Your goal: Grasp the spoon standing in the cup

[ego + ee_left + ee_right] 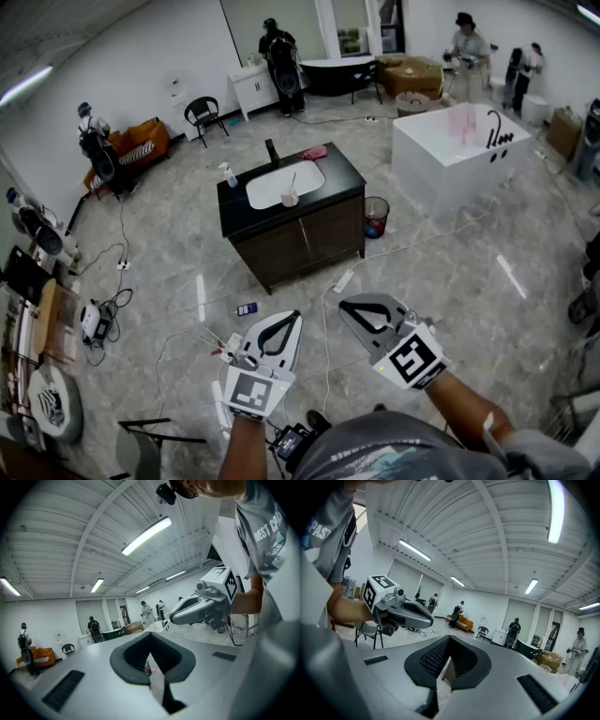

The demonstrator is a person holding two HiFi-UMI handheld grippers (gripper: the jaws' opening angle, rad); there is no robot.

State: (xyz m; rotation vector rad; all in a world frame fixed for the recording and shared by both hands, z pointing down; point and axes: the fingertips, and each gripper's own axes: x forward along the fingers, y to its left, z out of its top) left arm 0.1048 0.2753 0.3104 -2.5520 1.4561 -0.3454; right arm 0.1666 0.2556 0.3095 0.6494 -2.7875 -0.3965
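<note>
Far ahead in the head view, a light cup (290, 198) stands on the edge of the white basin in a dark vanity cabinet (314, 234), and a spoon (293, 183) stands upright in it. Both grippers are held low near my body, well short of the cabinet. The left gripper (292, 318) is shut with nothing in it, and so is the right gripper (346, 303). In the left gripper view the jaws (150, 634) meet at the tip, with the right gripper (197, 609) alongside. The right gripper view shows its jaws (449, 638) together too, and the left gripper (407, 612) beside them.
A spray bottle (229, 174), a black faucet (272, 150) and a pink cloth (315, 151) sit on the vanity top. A waste bin (376, 216) stands at its right, a white bathtub (457, 152) further right. A power strip (342, 279) and cables lie on the floor. People stand along the far walls.
</note>
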